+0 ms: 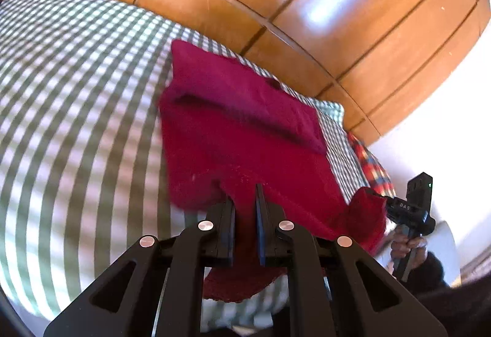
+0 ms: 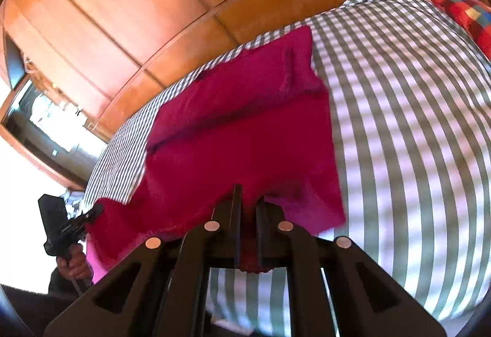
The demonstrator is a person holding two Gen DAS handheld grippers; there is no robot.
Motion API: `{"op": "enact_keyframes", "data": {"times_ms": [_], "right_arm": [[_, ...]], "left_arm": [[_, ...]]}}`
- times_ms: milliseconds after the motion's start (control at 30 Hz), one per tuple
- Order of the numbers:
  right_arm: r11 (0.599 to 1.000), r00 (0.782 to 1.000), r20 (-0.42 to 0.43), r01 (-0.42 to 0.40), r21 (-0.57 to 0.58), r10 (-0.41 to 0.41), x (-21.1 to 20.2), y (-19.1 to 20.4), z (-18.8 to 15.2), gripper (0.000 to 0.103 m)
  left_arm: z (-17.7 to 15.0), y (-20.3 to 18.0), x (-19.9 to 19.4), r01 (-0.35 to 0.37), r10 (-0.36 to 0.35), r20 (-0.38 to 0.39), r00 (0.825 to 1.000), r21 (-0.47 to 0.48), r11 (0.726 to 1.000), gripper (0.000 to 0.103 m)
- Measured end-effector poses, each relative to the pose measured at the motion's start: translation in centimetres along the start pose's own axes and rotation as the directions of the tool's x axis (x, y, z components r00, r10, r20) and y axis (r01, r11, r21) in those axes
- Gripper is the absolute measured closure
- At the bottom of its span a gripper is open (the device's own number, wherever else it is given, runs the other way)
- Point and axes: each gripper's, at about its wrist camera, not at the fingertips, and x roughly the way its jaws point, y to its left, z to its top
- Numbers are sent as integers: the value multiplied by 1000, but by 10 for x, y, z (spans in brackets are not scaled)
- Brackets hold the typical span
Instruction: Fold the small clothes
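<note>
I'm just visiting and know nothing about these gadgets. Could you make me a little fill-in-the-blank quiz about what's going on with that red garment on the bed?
1. The left gripper and the right gripper are each shut on the near edge of the ____ garment.
2. The garment lies on a green-and-white ____ bedcover.
3. Behind the bed stand ____ wardrobe doors.

Missing words: red; checked; wooden

The left gripper (image 1: 245, 208) is clamped on the near edge of the red garment (image 1: 245, 122), which spreads ahead of its fingers over the checked bedcover (image 1: 76, 91). Right of the fingers, the right gripper (image 1: 380, 202) pinches another corner.
</note>
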Motion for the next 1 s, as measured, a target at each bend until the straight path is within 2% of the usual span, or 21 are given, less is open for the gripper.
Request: {"op": "enact_keyframes", "data": {"times_ms": [133,200,233,267,333,367,400,467,533,600,700,767,800,833,900,933,1000], "right_arm": [[999,999,-3,46,3,-46,25,-7,28,97],[998,998,-4,55,9,-55,34,-10,39,93],[998,998,4,67,19,-67,38,-13,46,85],[998,998,12,56,36,-56,38,-15,50,64],[998,998,40,40,52,-42,33,-21,54,46],[998,998,51,46,46,-48,29,-23,56,37],[998,997,61,50,41,-52,23,-26,52,33],[997,996,63,63,40,-65,15,-33,42,29],[995,994,48,95,27,-96,9,-40,26,29],[992,992,8,125,24,-125,13,-48,8,29],[989,989,-36,142,30,-140,26,-53,-8,33],[989,989,-38,142,37,-140,36,-53,-11,45],[989,989,-39,147,32,-146,41,-52,-11,53],[986,986,-41,163,23,-162,46,-49,-9,61],[985,984,-42,174,6,-174,46,-45,-12,71],[986,985,-46,166,3,-165,44,-43,-13,79],[985,984,-42,171,-26,-172,34,-41,-17,83]], "left_arm": [[38,15,29,-40,40,0,999,-75,996,93],[54,26,41,-45,44,-8,999,-137,990,92],[64,32,49,-31,28,-15,999,-177,984,86],[73,36,54,-24,21,-17,1000,-201,979,81],[82,41,51,-43,50,24,998,-230,972,54],[84,43,44,-61,77,58,995,-237,970,48],[85,47,38,-72,96,87,992,-240,968,42],[80,59,29,-96,123,99,987,-237,967,42],[66,65,25,-142,161,91,983,-187,972,42],[50,62,29,-180,186,57,981,-97,979,42],[23,55,43,-160,160,-2,987,4,987,42],[11,45,55,-165,167,-30,985,59,984,52],[8,43,59,-169,172,-35,985,74,983,67],[6,41,63,-160,164,-45,985,85,983,77],[8,36,65,-171,177,-41,983,114,979,86],[6,34,63,-173,180,-42,983,131,976,88],[6,30,56,-165,174,-43,984,156,974,90]]}}
